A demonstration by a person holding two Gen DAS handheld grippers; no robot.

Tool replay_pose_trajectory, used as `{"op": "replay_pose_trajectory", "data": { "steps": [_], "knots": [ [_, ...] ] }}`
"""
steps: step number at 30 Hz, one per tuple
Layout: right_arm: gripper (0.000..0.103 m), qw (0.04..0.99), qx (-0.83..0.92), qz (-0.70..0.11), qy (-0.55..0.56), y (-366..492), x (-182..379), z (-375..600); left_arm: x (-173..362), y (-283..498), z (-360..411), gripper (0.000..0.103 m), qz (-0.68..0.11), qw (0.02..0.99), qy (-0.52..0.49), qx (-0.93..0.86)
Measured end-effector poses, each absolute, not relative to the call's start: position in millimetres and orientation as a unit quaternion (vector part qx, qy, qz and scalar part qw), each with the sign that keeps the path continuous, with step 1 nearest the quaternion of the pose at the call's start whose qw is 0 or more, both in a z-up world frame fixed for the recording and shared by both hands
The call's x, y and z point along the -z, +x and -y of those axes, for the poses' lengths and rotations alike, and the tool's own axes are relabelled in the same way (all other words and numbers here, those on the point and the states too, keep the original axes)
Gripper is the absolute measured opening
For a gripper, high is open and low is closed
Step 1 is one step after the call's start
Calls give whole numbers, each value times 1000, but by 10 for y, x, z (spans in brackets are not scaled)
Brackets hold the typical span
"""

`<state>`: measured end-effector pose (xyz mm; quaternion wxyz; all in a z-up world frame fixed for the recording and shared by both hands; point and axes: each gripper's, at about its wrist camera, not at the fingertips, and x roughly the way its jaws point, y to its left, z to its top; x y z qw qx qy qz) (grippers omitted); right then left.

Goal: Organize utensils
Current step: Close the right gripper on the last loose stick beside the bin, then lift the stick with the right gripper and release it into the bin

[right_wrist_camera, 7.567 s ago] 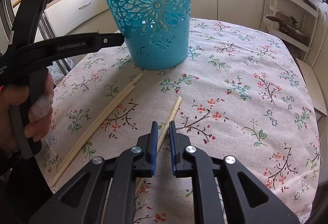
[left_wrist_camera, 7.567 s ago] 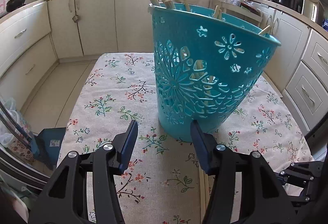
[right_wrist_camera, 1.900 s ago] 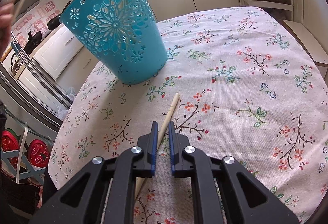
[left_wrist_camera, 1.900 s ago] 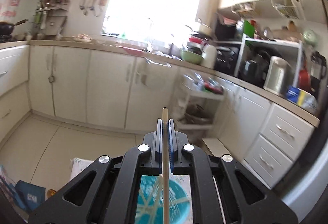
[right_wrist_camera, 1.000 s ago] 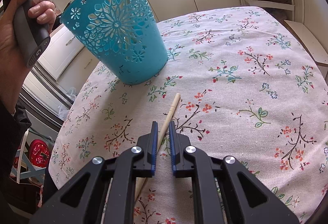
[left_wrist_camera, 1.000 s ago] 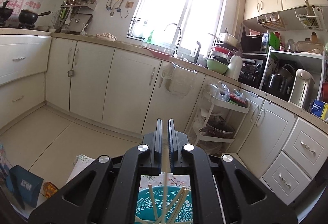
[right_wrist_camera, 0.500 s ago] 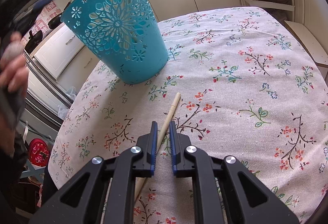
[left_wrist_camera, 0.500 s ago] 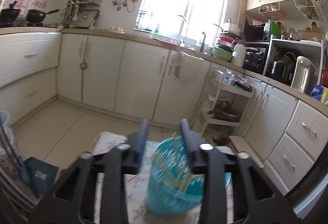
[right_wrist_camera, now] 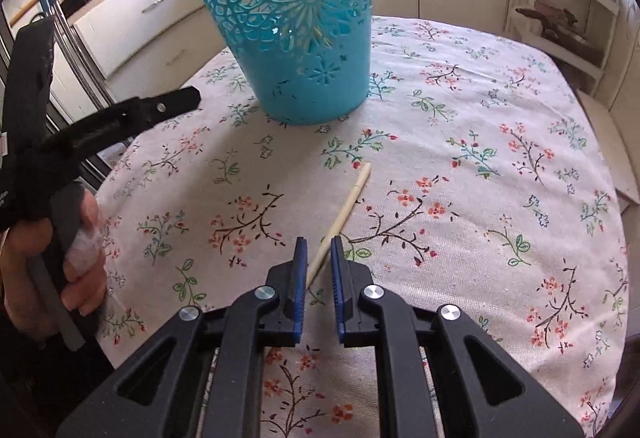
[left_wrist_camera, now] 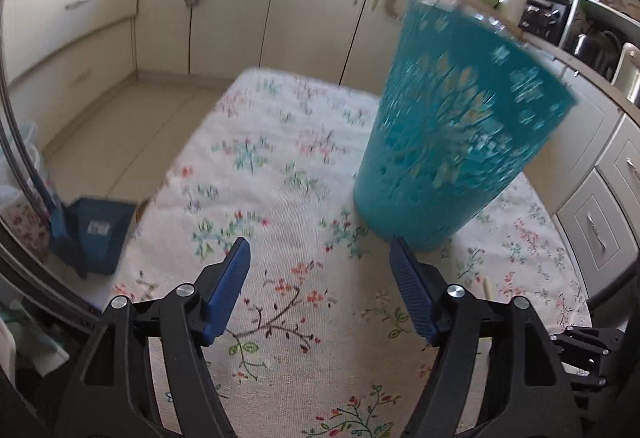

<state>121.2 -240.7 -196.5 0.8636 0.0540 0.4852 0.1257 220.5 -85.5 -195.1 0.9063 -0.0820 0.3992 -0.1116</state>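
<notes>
Left tongs [left_wrist_camera: 318,270] spread wide, empty, low over the bench [right_wrist_camera: 500,109]. Right tongs [right_wrist_camera: 318,256] nearly closed around the chopstick [right_wrist_camera: 344,213]; firm grip or not, can't tell. Teal basket [right_wrist_camera: 292,17] stands at 12 o'clock, sticks visible inside. Chopstick lies flat, long axis toward 1 o'clock from the right tongs, tip pointing at the basket. Right hand is clearly nearer; likely its pick.

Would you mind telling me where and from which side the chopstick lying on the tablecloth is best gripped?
Probably from above, on the near part of the chopstick. It lies flat on the tablecloth, slanting away toward the basket, so only its long sides are free. The right gripper already straddles that end, jaws slightly apart and across the shaft.
</notes>
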Motion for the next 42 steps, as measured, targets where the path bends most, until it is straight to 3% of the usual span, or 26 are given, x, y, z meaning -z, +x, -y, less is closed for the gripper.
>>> {"op": "replay_pose_trajectory", "data": {
  "steps": [7,16,21,24,29,37,42],
  "knots": [
    [6,843,-171,-454,232,1140,1905,2791,2009,2250,818,73,-411,898,-102,120],
    [6,860,-248,-280,348,1103,844,3184,1998,2256,862,75,-416,896,-98,121],
    [6,911,-217,-164,309,1638,141,3059,1989,2248,889,75,-415,898,-91,120],
    [6,941,-170,-134,259,2061,41,2862,1981,2239,877,75,-411,899,-94,119],
    [6,969,-90,-154,173,2558,416,2493,1977,2229,831,76,-406,900,-105,118],
    [7,967,-89,-204,122,2199,772,2374,1945,2216,822,81,-399,904,-102,117],
    [33,965,-101,-205,129,1733,599,2423,1746,2048,673,91,-397,906,-106,105]
  ]
}}
